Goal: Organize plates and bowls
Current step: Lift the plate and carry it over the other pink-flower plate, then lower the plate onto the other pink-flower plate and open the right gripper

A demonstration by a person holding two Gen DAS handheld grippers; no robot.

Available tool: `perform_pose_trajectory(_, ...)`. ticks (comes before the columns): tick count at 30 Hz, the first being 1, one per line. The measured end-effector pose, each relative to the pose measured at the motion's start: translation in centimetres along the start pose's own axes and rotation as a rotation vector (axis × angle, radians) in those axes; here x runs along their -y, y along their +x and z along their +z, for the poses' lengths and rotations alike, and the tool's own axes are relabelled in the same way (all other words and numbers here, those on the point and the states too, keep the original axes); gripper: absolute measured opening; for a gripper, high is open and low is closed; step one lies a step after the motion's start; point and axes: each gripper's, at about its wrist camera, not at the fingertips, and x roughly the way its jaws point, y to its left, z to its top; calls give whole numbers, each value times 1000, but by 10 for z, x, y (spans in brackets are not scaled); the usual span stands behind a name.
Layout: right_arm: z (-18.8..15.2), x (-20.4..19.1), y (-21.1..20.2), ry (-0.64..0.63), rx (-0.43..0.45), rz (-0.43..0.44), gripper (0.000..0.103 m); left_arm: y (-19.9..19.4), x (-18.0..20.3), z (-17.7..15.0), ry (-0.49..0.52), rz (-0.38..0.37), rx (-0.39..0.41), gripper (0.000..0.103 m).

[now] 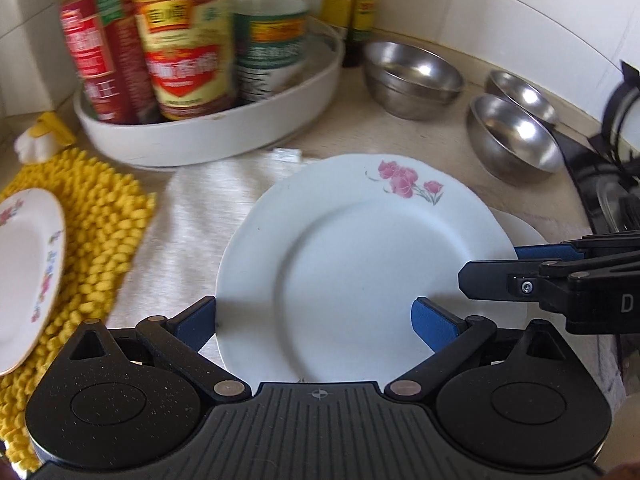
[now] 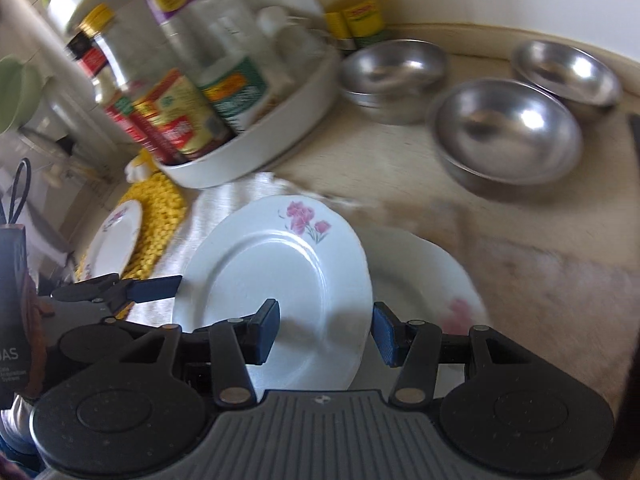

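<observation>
We take the big rose plate [image 1: 360, 264] in the middle of the counter [image 1: 400, 136] as our landmark. Far left of it a small flowered plate [image 1: 24, 276] rests on a yellow nubbly mat [image 1: 100, 232]. Between the mat and the rose plate lies a white cloth [image 1: 192, 224], which runs under the plate's left side. Behind the plate, to the left, a white round tray [image 1: 208, 136] holds sauce bottles [image 1: 184, 52].

Our left gripper [image 1: 316, 320] sits at the plate's near edge, its blue pads spread wide, one at the left rim and one over the plate's face; it holds nothing that we can see. Our right gripper [image 2: 324, 332] straddles the plate's right rim, jaws partly open, pads on either side and not pressed together.

Under the plate's right edge peeks a second white plate [image 2: 432, 280] with a faint pink flower. Behind and right of the landmark stand three steel bowls: a stacked bowl [image 1: 412, 76], a near bowl [image 1: 516, 140] and a far bowl [image 1: 520, 94].
</observation>
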Motion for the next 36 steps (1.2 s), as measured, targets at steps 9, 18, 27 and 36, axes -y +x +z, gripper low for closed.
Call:
perform_pose_trajectory(9, -7, 26, -14, 65, 36, -43, 53, 14, 41, 6, 116, -51, -10, 102)
perform_pose_trajectory(18, -1, 47, -23, 78, 75, -77, 54, 23, 66, 11, 162, -69, -10, 102)
perform_pose_trajectory(27, -10, 42, -27, -24, 11, -67, 56, 13, 71, 10, 169, -73, 15, 102)
perform_pose_trajectory(36, -33, 35, -43, -170, -59, -27, 63, 5, 39, 5, 44, 31, 17, 102)
